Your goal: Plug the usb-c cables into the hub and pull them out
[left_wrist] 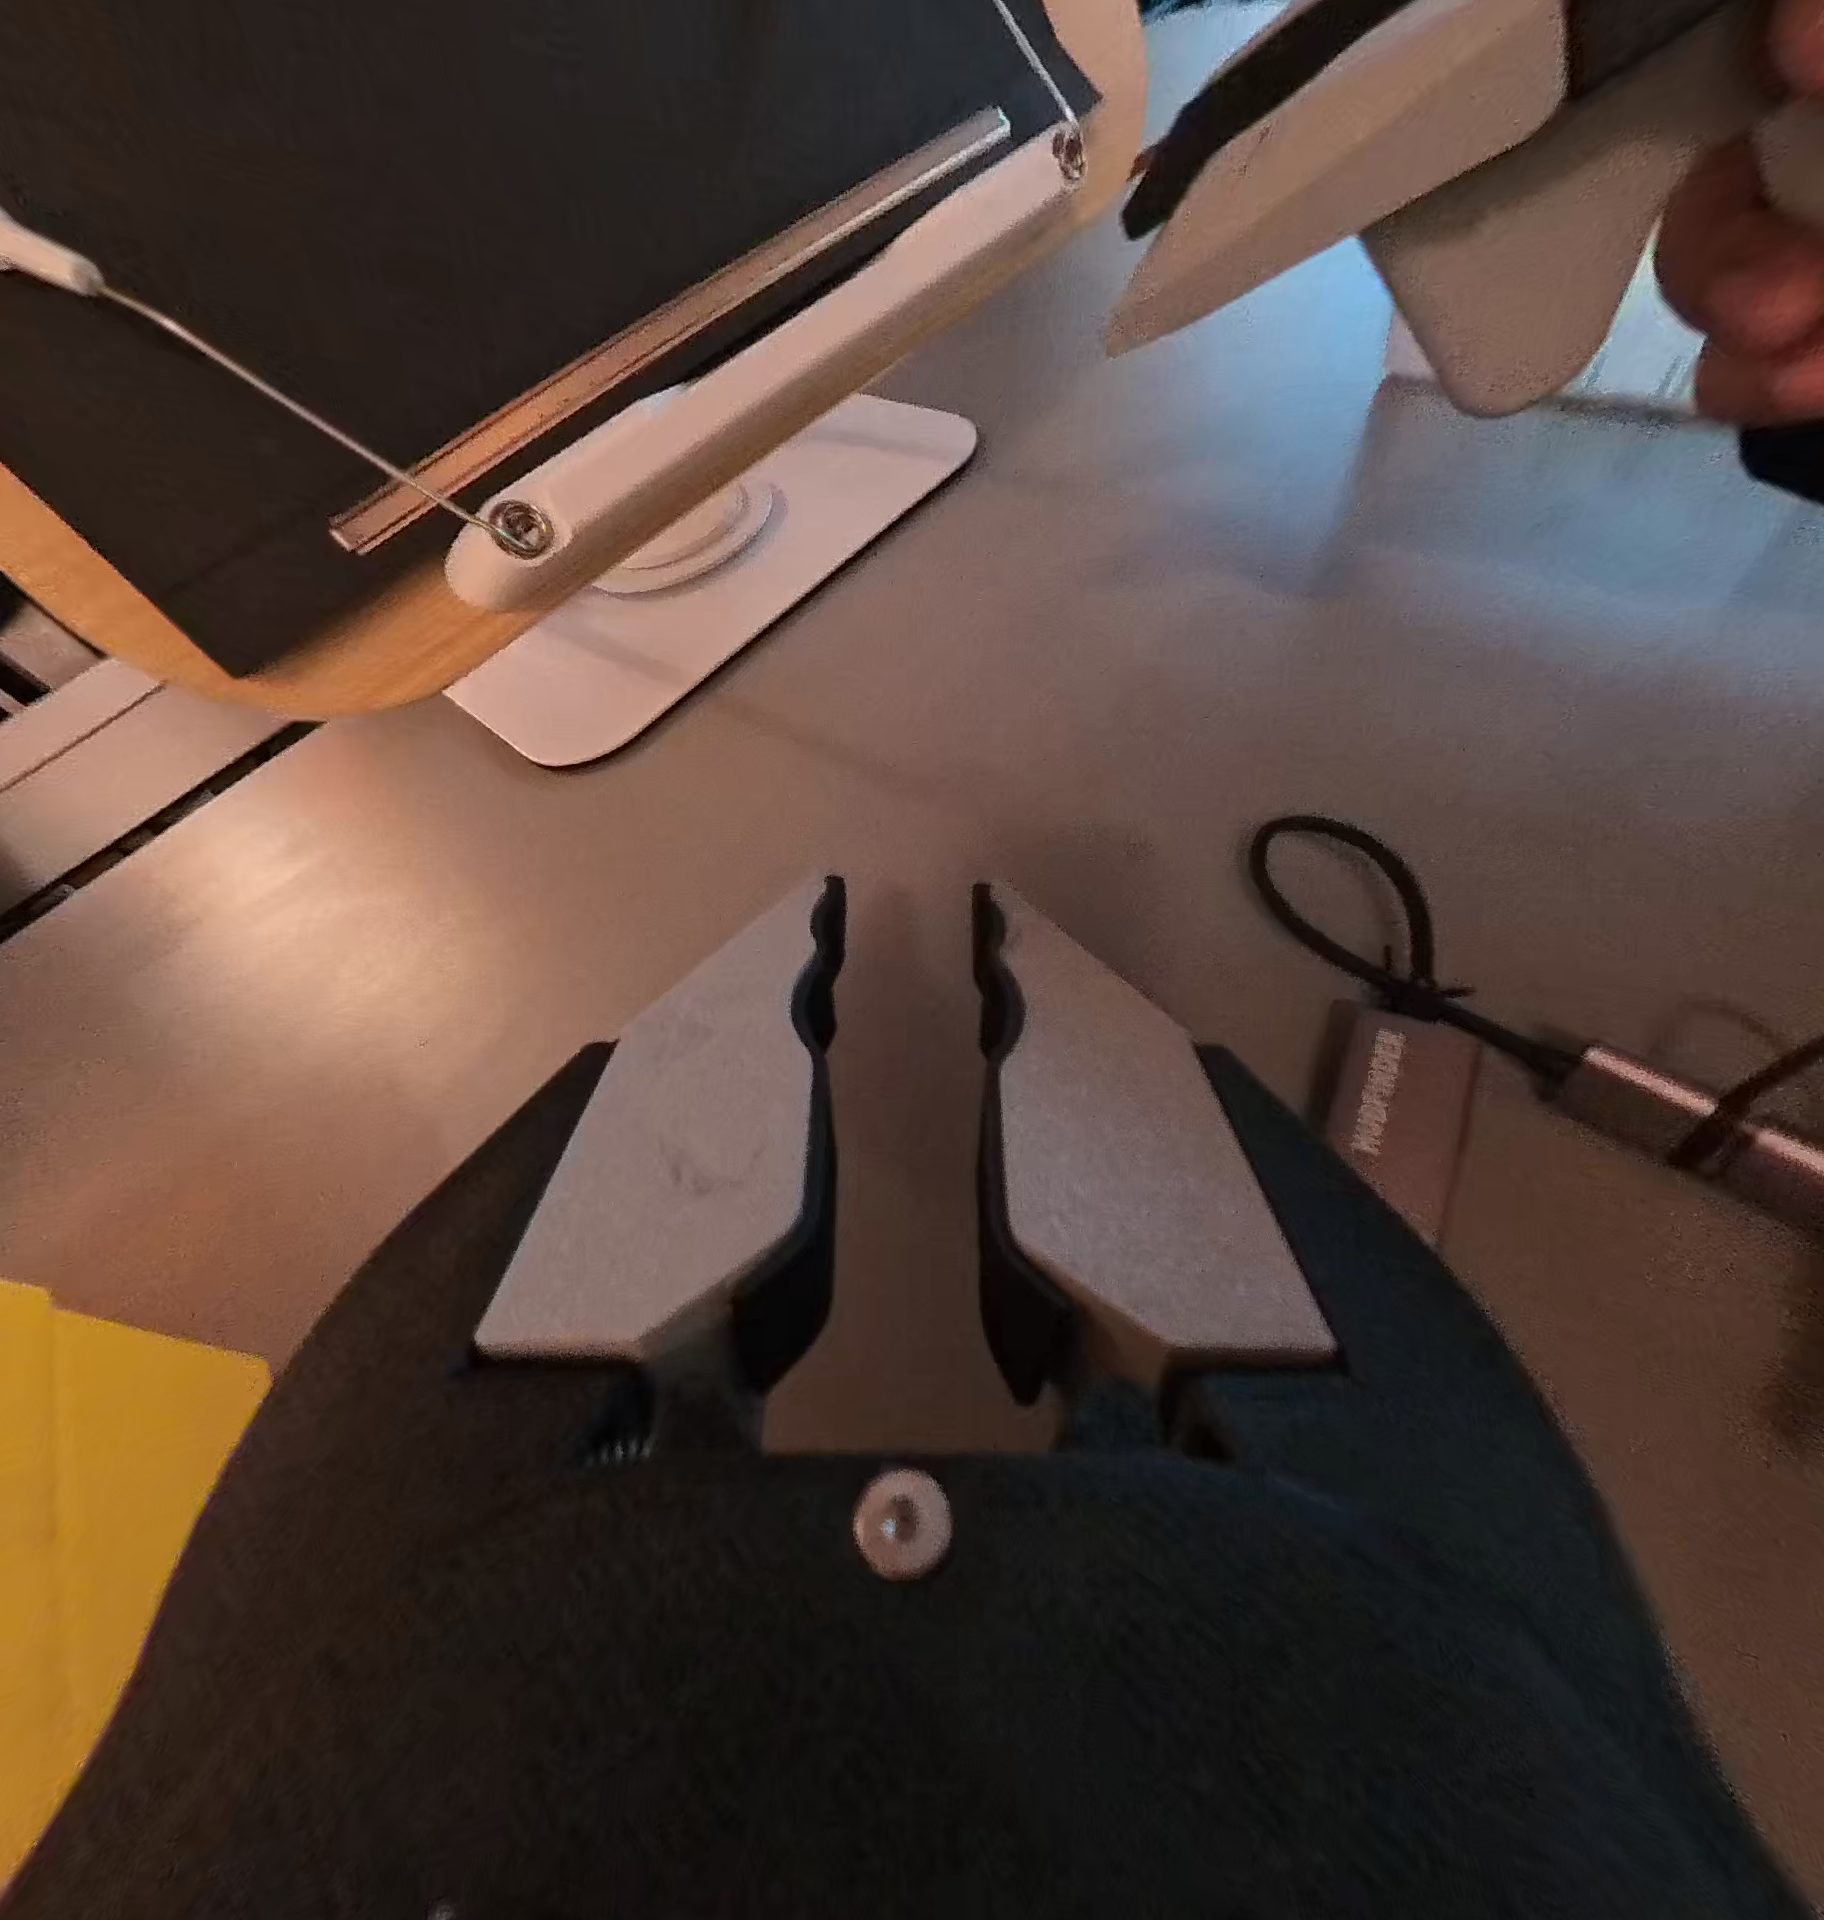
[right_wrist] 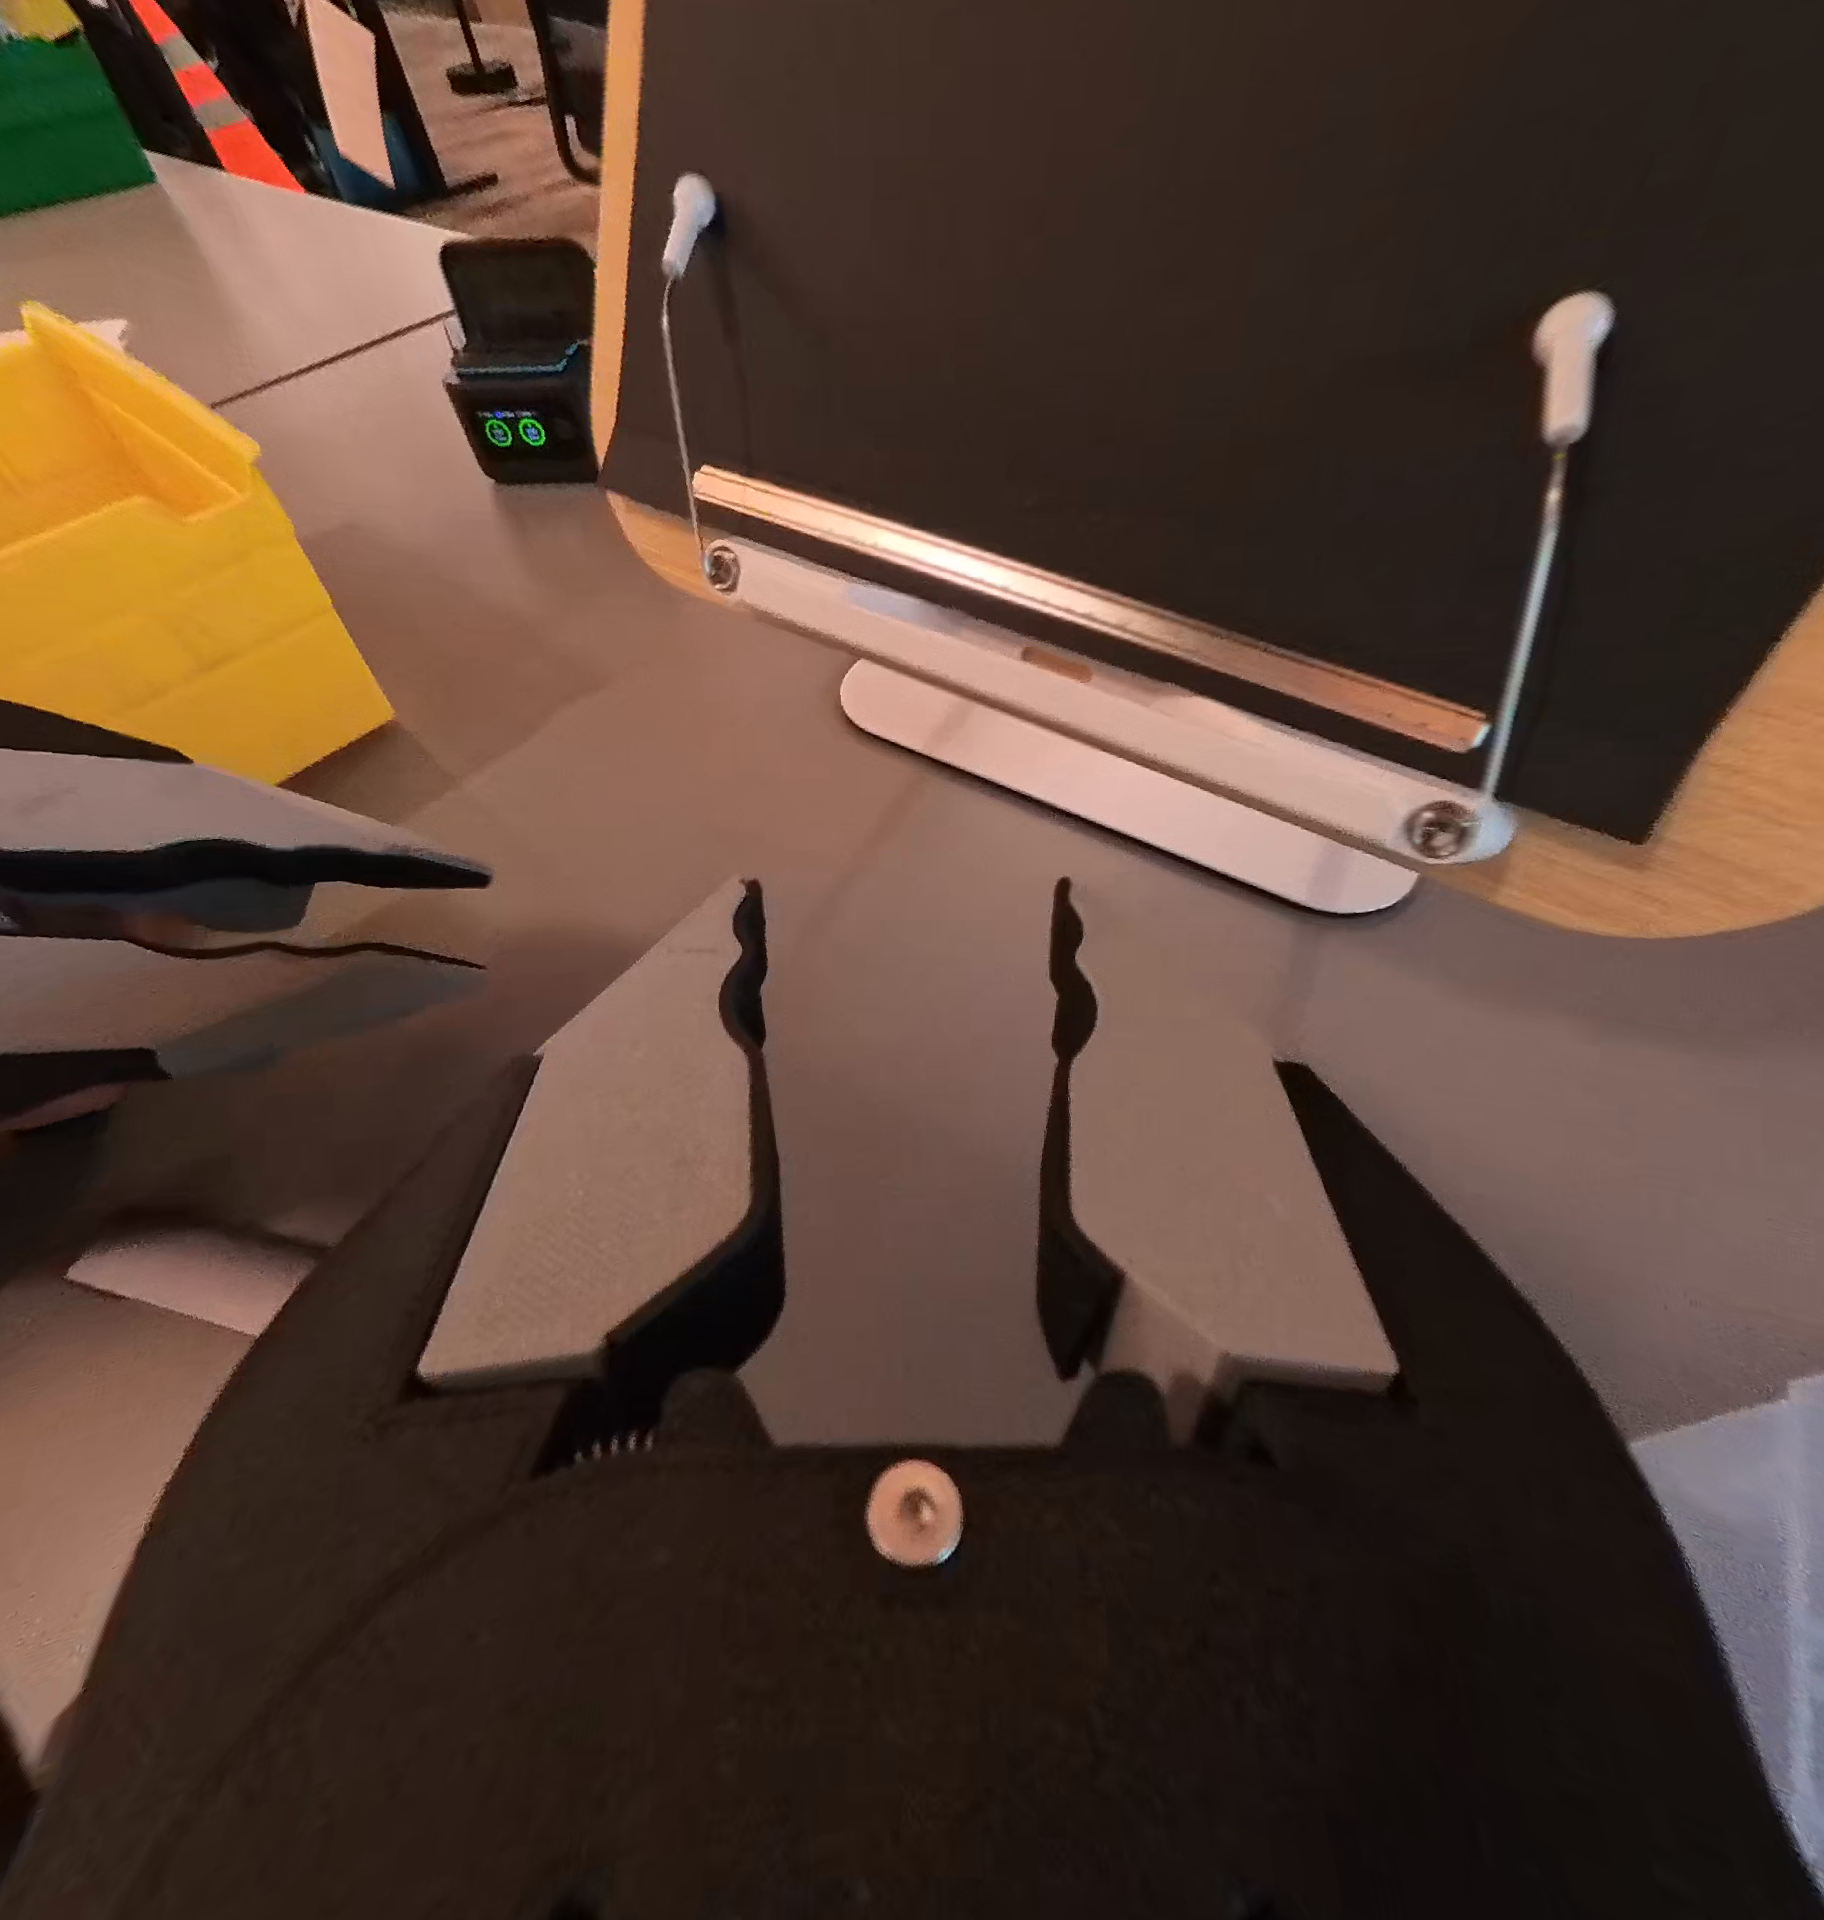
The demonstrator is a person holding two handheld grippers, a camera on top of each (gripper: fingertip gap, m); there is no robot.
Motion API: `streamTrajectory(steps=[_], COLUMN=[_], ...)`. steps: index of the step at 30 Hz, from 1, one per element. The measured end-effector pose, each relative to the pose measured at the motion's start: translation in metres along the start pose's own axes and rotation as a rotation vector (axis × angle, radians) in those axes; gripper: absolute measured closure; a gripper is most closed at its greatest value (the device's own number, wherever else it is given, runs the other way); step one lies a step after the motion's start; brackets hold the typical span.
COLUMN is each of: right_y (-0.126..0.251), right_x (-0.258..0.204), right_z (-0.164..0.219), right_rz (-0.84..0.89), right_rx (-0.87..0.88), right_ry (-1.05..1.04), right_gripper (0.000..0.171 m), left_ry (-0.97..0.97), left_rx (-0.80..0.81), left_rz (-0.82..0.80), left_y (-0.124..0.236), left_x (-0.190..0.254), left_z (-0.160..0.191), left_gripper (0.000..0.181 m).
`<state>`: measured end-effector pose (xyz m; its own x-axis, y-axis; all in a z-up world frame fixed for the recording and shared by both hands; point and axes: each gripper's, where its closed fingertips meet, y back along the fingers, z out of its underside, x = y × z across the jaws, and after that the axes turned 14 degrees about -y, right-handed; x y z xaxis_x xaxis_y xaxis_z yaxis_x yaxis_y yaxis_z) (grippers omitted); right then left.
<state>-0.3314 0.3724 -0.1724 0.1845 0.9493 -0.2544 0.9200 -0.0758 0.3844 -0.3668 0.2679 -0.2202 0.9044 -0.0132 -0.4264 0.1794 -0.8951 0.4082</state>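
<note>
- Left gripper (left_wrist: pixel 908 904), black body with pale grey fingers: jaws parted by a narrow gap, nothing between them, held above the bare middle of the grey worktop (left_wrist: pixel 1147 675).
- Right gripper (right_wrist: pixel 903 904), same build: jaws set wider, also empty, pointed at the white flat base (right_wrist: pixel 1126 790) of a wood-edged black stand panel (right_wrist: pixel 1199 312) near the worktop's far edge.
- Grey metal usb-c hub (left_wrist: pixel 1391 1117), a small slab, lies on the worktop just right of the left gripper; a braided dark cable (left_wrist: pixel 1344 894) loops beside it, and a slim metallic plug housing (left_wrist: pixel 1656 1107) lies over its right end. Whether that plug is seated cannot be told.
- Judgement: both grippers are empty and clear of the hub, so no plugging or pulling is under way now; the narrow left gap would suit a slim plug.
- View differences: only the left wrist view shows the hub and cable, plus a hand (left_wrist: pixel 1781 208) holding the right gripper. Only the right wrist view shows the yellow plastic bin (right_wrist: pixel 139 582) and a small black device with green-lit rings (right_wrist: pixel 521 416) toward the far left.
</note>
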Motion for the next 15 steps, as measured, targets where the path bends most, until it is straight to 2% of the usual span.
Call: streamTrajectory(steps=[4,7,9,12,15], right_y=[-0.01,-0.01,-0.005,0.003,0.004], right_x=[-0.024,-0.061,-0.092,-0.12,-0.128], right_z=[0.01,0.017,0.03,0.056,0.076], right_rz=[-0.057,-0.204,-0.359,-0.517,-0.564], right_rx=[-0.002,-0.011,-0.06,-0.159,-0.232], right_ry=[0.069,0.146,0.217,0.301,0.358], right_gripper=[0.118,0.12,0.133,0.131,0.128], left_ry=[-0.073,-0.08,-0.049,0.023,0.074], left_rx=[-0.03,-0.04,-0.036,-0.014,0.006], left_rz=[-0.037,-0.074,-0.089,-0.096,-0.095], left_y=[-0.001,0.0,0.002,0.006,0.008], left_x=[0.0,-0.008,-0.014,-0.022,-0.027], left_z=[0.003,0.006,0.008,0.009,0.009], left_gripper=[0.161,0.162,0.162,0.162,0.162])
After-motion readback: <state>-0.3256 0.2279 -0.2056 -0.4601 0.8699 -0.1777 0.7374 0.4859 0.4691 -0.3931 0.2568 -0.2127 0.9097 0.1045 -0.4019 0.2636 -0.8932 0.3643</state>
